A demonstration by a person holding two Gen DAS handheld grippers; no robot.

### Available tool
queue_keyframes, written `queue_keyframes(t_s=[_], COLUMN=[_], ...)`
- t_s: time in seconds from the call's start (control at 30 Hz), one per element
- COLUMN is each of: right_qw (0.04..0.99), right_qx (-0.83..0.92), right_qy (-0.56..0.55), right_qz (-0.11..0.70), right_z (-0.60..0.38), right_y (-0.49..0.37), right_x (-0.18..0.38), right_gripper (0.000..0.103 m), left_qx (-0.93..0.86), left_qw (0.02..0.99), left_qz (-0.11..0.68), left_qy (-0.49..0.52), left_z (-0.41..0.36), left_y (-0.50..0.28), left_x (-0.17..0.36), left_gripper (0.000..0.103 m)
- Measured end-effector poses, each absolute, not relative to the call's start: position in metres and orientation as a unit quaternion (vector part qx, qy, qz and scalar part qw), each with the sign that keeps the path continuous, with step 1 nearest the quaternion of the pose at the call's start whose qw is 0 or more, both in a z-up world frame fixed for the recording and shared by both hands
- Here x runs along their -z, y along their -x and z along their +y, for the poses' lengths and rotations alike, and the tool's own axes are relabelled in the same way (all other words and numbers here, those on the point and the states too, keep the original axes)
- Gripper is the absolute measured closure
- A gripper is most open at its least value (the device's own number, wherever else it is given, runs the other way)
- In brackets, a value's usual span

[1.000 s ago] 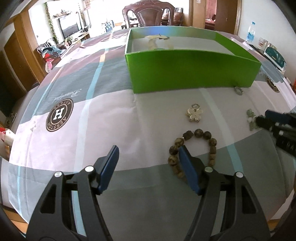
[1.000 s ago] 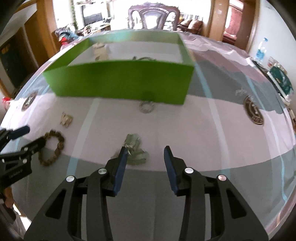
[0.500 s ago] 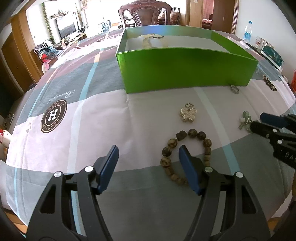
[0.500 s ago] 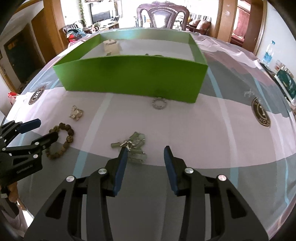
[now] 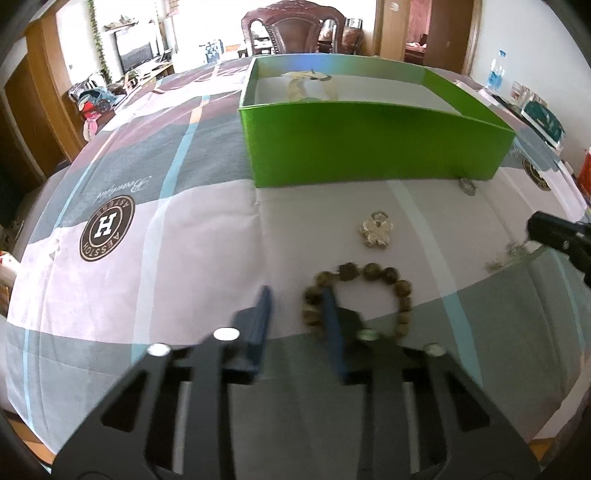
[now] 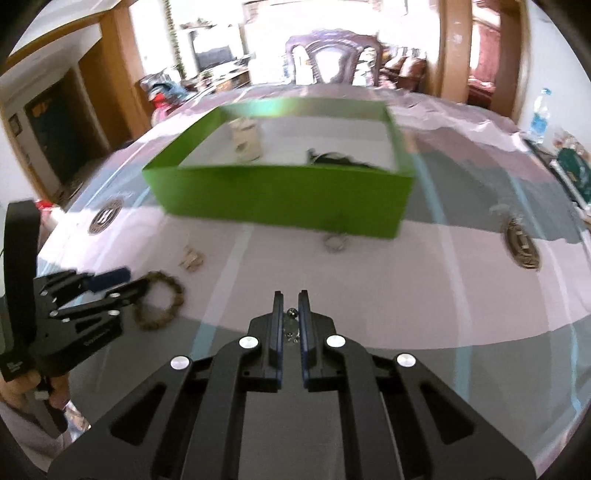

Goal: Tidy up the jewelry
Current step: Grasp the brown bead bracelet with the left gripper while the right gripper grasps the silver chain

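A brown bead bracelet (image 5: 373,291) lies on the cloth, also in the right wrist view (image 6: 162,301). My left gripper (image 5: 295,295) is half closed, its right finger inside the bracelet's left side, not clamped. My right gripper (image 6: 288,299) is shut on a green-and-silver jewelry piece (image 6: 291,321), lifted above the cloth; a bit of it hangs in the left wrist view (image 5: 509,256). A green box (image 5: 369,147) with jewelry inside stands beyond, also in the right wrist view (image 6: 288,195). A flower pendant (image 5: 376,232) and a small silver ring (image 6: 334,243) lie before it.
The table is covered by a grey, pink and white cloth (image 5: 166,221) with round logos. A water bottle (image 6: 537,120) and packets stand at the far right edge. A wooden chair (image 5: 295,29) stands behind the table.
My right gripper closed on the green jewelry piece and lifted it off the cloth. My left gripper narrowed and moved onto the left side of the bead bracelet.
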State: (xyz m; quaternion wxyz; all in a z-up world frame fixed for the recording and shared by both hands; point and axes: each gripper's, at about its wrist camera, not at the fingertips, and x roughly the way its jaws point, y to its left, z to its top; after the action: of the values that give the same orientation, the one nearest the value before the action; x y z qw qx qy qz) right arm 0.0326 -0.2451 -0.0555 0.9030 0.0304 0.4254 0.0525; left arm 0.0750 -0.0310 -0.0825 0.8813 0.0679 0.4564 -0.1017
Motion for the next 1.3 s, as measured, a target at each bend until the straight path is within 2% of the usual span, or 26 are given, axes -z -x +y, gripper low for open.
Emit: queue_keyframes(t_s=[0.2,0.27,0.33,0.47,0.67,0.7,0.73,0.8,1.07,1.1,1.23,1.27,1.3], right_qw=[0.899,0.897,0.897,0.897,0.883,0.881,0.879,0.879,0.872,0.873,0.876,0.877,0.878], right_qx=[-0.041,-0.061,-0.064,-0.008,0.02,0.012,0.0,-0.019,-0.053,-0.052,-0.045,-0.046,-0.046], right_qy=[-0.041,-0.046,-0.038,-0.033,-0.053,-0.053,-0.052,-0.052,-0.038,-0.035,-0.008,-0.005,-0.004], right_qz=[0.434,0.436,0.435,0.44,0.466,0.47,0.473,0.474,0.485,0.484,0.48,0.478,0.477], right_z=[-0.257,-0.254,-0.249,-0.261,-0.282,-0.28,-0.276,-0.27,-0.247,-0.244,-0.233,-0.231,-0.231], right_y=[-0.033,-0.032,-0.031,-0.035,-0.036,-0.036,-0.035,-0.031,-0.028,-0.029,-0.029,-0.029,-0.028], right_x=[0.062,0.063,0.062,0.064,0.08,0.082,0.084,0.085,0.094,0.094,0.096,0.096,0.096], right_gripper=[0.095,0.092,0.083,0.082,0.082,0.078,0.068,0.056,0.053,0.053,0.055,0.058,0.067], left_qx=[0.093,0.094,0.095,0.097,0.092,0.092,0.093,0.095,0.101,0.102,0.119,0.119,0.123], left_qw=[0.887,0.886,0.886,0.886,0.884,0.884,0.883,0.881,0.882,0.882,0.88,0.88,0.88], left_qz=[0.449,0.45,0.449,0.449,0.453,0.455,0.456,0.458,0.455,0.455,0.454,0.453,0.453], left_qy=[-0.057,-0.059,-0.061,-0.062,-0.063,-0.063,-0.064,-0.066,-0.07,-0.071,-0.072,-0.074,-0.073], left_z=[-0.024,-0.026,-0.027,-0.027,-0.024,-0.025,-0.026,-0.029,-0.032,-0.032,-0.033,-0.034,-0.035], left_y=[-0.075,-0.075,-0.074,-0.075,-0.076,-0.077,-0.077,-0.078,-0.077,-0.077,-0.075,-0.074,-0.074], left_x=[0.078,0.078,0.078,0.078,0.081,0.082,0.083,0.085,0.086,0.086,0.085,0.085,0.085], left_gripper=[0.087,0.079,0.071,0.07,0.063,0.063,0.063,0.062,0.06,0.06,0.08,0.083,0.087])
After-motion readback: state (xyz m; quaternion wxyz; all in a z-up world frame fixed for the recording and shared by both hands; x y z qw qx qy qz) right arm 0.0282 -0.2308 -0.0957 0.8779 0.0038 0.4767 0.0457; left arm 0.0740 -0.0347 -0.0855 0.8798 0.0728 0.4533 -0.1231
